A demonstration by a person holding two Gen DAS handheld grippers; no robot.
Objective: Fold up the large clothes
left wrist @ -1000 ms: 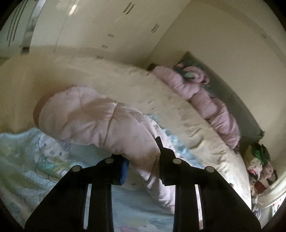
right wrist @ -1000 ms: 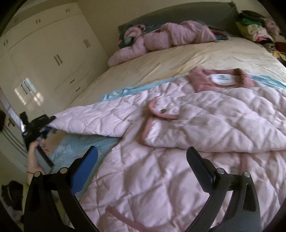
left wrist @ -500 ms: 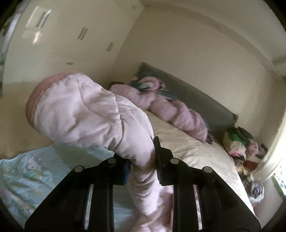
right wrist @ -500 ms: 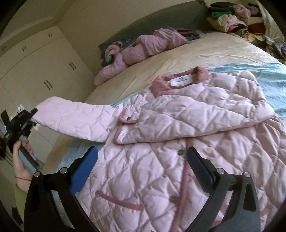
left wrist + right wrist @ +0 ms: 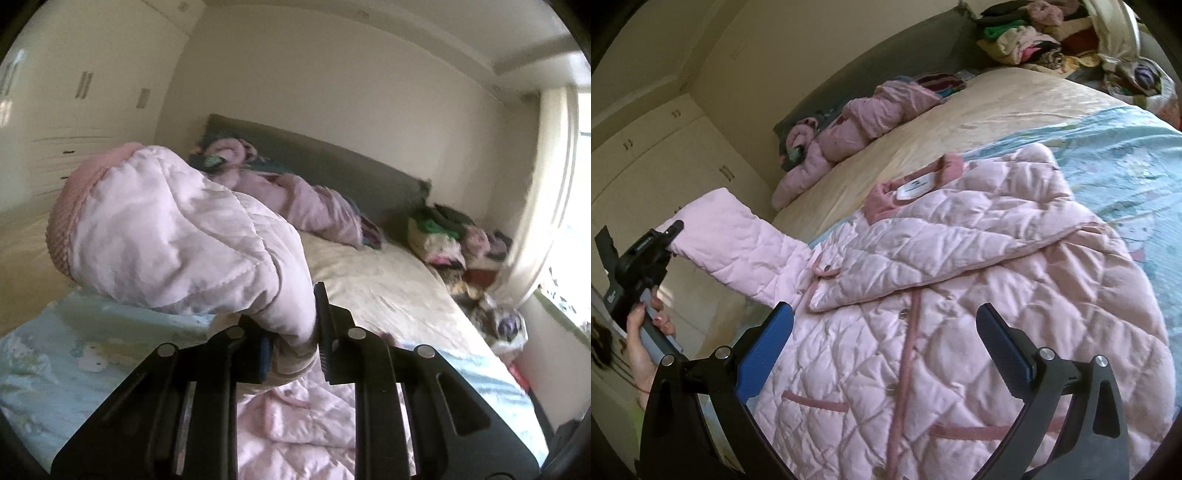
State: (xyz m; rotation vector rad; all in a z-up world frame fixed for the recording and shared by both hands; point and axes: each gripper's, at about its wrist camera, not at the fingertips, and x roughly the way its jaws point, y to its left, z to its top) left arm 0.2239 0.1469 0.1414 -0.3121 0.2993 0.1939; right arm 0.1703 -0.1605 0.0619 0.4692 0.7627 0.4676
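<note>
Quilted pink coat (image 5: pixel 942 295) ×1 on bed (image 5: pixel 997 110), two tongs.
Left tongs (image 5: pixel 295 345) pinch its sleeve (image 5: pixel 177 240); right tongs (image 5: pixel 882 332) spread above coat. Only right view shows collar label (image 5: pixel 918 187).

Cream wardrobe (image 5: pixel 665 177), grey headboard (image 5: pixel 332 166), sunlit window (image 5: pixel 580 221), beige walls (image 5: pixel 332 81)

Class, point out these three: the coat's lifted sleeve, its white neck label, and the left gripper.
sleeve (image 5: pixel 738 240), right wrist view, mid-sleeve quilting.
neck label (image 5: pixel 916 187), right wrist view, label centre.
left gripper (image 5: pixel 295 332), left wrist view, between fingertips.
</note>
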